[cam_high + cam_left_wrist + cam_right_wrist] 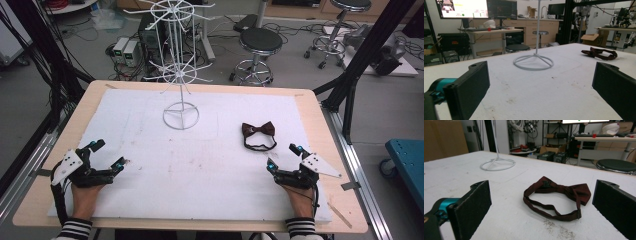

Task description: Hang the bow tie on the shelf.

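Observation:
A dark maroon bow tie (258, 132) with its neck strap looped toward me lies flat on the white foam mat (200, 170), right of centre. It sits just beyond my right gripper (285, 156), which rests open on the mat; in the right gripper view the bow tie (560, 192) lies ahead between the two black jaws. A white wire display stand (180, 70) with radiating hooks rises from a ring base at the mat's far middle. My left gripper (109, 154) rests open at the near left, facing the stand's base (533, 61) and the bow tie (600, 53) far right.
The mat covers a wooden table (320, 120) with black frame posts at both sides. Round stools (259, 47), cables and electronics boxes stand on the floor beyond the far edge. A blue cart (406, 160) is at the right.

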{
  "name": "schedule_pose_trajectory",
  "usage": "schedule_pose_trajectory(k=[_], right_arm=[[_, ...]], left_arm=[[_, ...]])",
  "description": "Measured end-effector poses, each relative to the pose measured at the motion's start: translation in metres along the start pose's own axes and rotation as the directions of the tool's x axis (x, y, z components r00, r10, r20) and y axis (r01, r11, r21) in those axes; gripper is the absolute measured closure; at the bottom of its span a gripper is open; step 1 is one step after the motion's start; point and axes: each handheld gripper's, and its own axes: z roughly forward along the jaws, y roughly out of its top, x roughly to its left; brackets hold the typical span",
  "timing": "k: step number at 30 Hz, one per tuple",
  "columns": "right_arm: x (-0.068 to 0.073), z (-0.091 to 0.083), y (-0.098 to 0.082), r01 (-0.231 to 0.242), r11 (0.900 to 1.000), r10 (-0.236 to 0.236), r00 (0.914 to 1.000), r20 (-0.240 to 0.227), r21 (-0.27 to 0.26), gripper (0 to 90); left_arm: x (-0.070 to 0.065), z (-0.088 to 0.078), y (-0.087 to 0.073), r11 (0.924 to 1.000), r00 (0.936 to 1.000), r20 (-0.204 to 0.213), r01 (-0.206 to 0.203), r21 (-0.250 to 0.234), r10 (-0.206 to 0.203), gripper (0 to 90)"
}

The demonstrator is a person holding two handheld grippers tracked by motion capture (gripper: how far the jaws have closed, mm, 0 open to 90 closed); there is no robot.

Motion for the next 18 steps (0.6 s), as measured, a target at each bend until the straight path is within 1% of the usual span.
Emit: schedule_pose_trajectory(k=[5,6,7,8,9,12,15,17,18], right_arm=[[-0.007,0.002,0.015,0.013,0.999,-0.012,0.9996,-0.027,0.034,1.3],[-0.007,0.002,0.015,0.013,0.999,-0.012,0.9996,-0.027,0.034,1.3],[-0.01,0.005,0.023,0.013,0.998,-0.01,0.9987,-0.05,0.058,1.3],[-0.011,0.005,0.025,0.015,0.998,-0.011,0.9983,-0.057,0.067,1.3],[-0.012,0.006,0.028,0.024,0.997,-0.02,0.998,-0.06,0.069,1.3],[-0.017,0.011,0.038,0.04,0.994,-0.033,0.9968,-0.073,0.102,1.3],[-0.022,0.016,0.048,0.054,0.991,-0.043,0.9953,-0.087,0.122,1.3],[-0.027,0.02,0.055,0.058,0.99,-0.047,0.9945,-0.094,0.128,1.4],[-0.027,0.02,0.055,0.058,0.99,-0.047,0.9945,-0.094,0.128,1.4]], left_arm=[[0.0,0.0,0.0,1.0,1.0,0.001,0.0,0.0,0.0,1.7],[0.0,0.0,0.0,1.0,1.0,0.001,0.0,0.0,0.0,1.7],[0.0,0.0,0.0,1.0,1.0,0.001,0.0,0.0,0.0,1.7],[0.0,0.0,0.0,1.0,1.0,0.001,0.0,0.0,0.0,1.7],[0.0,0.0,0.0,1.0,1.0,0.002,-0.001,0.001,0.001,1.7],[0.0,0.0,0.0,1.0,1.0,0.002,-0.003,0.001,0.003,1.7],[0.0,0.0,0.0,1.0,1.0,0.0,0.0,0.0,0.0,1.7],[0.0,0.0,0.0,1.0,1.0,0.002,-0.002,0.002,0.002,1.7],[0.0,0.0,0.0,1.0,1.0,0.002,-0.002,0.002,0.002,1.7]])
